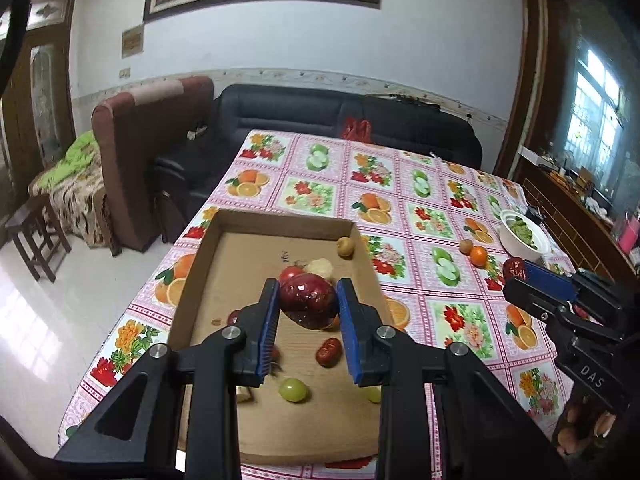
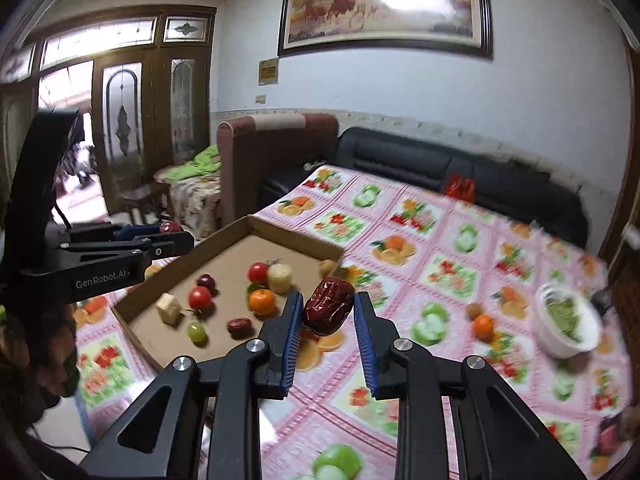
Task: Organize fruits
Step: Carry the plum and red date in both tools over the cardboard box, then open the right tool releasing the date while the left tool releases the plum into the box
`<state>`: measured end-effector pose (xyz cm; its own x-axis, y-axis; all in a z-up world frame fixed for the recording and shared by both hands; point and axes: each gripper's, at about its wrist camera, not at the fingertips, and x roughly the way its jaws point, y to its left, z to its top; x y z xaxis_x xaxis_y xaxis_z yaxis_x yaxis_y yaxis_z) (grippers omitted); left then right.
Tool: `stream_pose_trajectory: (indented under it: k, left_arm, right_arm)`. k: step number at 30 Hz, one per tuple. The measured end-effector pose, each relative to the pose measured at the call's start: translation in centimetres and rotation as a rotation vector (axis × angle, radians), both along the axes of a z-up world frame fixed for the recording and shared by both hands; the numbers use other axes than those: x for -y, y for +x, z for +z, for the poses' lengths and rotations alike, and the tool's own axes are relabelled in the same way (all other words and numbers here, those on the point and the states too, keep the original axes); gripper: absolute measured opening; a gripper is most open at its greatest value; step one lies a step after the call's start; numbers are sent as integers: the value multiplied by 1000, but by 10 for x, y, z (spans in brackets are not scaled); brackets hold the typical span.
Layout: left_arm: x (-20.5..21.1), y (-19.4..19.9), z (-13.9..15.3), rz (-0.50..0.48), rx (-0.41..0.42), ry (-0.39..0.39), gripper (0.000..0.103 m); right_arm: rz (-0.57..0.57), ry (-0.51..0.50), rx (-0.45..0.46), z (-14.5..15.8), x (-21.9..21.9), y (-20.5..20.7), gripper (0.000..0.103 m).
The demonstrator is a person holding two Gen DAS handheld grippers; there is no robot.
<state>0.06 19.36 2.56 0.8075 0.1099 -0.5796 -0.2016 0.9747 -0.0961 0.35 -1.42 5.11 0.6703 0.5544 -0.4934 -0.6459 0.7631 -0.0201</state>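
Note:
My left gripper is shut on a dark red date and holds it above the cardboard tray. My right gripper is shut on another wrinkled red date, held over the tablecloth just right of the tray. In the tray lie a red date, a green grape, a mandarin, cherry tomatoes, pale fruit chunks and a small brown fruit. The right gripper with its date also shows in the left wrist view.
A white bowl of green pieces stands at the table's right side. A mandarin and a small brown fruit lie on the tablecloth near it. Sofas stand beyond the table's far edge.

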Motion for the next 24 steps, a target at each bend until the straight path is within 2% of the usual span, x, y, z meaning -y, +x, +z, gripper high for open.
stream_pose_trajectory:
  k: [5,8,11,15,18,24]
  left_arm:
    - [-24,27,-5,34,-55,-37,26]
    - [-40,57,-13,64,-131,-40,26]
    - [-63,96,-29,86,-224,-98,26]
    - [-85,140,-52,108,-328,-144,26]
    - [-91,157,-64,127,-371,-135,26]
    - [-91,171,-84,123,-442,-120,27]
  right_arm:
    - [44,44,-85,-3,-22,36,27]
    - [87,75,-163,-7,-45,65,27]
    - [100,93,-260,-14,-73,98,27]
    - [86,70,-404,-39,-113,150,27]
    - [64,53,-501,-62,-136,182,27]
    - [53,-9,-544,-91,-171,208,27]
